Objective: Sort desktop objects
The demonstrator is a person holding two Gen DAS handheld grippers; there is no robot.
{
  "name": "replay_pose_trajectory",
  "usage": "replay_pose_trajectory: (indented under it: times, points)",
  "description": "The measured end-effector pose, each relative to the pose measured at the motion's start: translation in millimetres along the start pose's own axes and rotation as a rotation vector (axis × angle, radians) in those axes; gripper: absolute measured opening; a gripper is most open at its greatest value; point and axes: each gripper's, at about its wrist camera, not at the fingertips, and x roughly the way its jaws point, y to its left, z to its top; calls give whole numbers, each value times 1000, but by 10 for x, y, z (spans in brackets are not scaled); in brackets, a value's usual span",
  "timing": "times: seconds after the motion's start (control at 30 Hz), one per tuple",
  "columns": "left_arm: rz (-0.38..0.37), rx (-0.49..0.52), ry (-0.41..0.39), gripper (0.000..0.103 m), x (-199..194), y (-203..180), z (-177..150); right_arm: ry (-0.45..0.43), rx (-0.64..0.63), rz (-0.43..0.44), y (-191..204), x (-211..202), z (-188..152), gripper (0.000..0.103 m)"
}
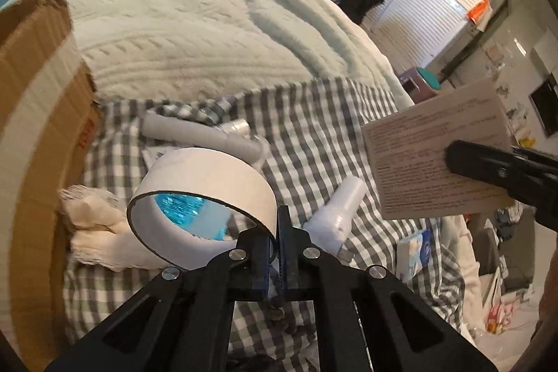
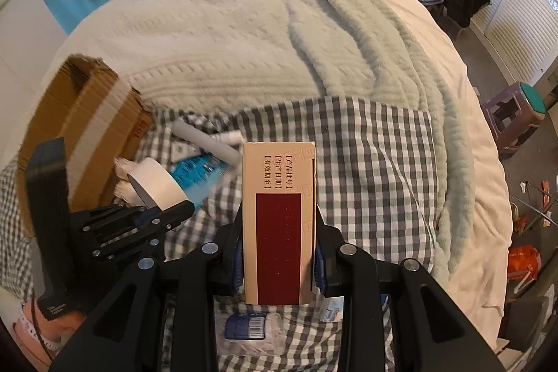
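Left hand-held gripper (image 1: 279, 225) only pinches the tape roll (image 1: 198, 194) by its thin wall, so it might swing loose; right hand-held gripper (image 2: 279, 253) clamps the medicine box (image 2: 279, 222) firmly.

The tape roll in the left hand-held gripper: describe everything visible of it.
The tape roll is a wide white ring with a thin dark edge and hollow middle, seemingly paper tape. The left hand-held gripper is shut on its wall, holding it tilted above the checked cloth, near the cardboard box.

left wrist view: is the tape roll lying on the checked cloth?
No, the tape roll hangs by its rim in the left gripper, lifted off the cloth.
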Motion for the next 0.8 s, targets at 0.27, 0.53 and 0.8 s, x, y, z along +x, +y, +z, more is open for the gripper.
replay_pose_trajectory:
  times: [0.27, 0.53, 0.8]
  points:
    - [-36, -80, -144, 4, -782, 133, 349, -145, -19, 49, 313, -548, 283, 29]
    - [0, -95, -281, 4, -1777, 440, 525, -234, -68, 153, 981, -892, 476, 29]
    - [145, -145, -211, 4, -2007, 1395, 229, -211, -181, 277, 1973, -719, 446, 29]
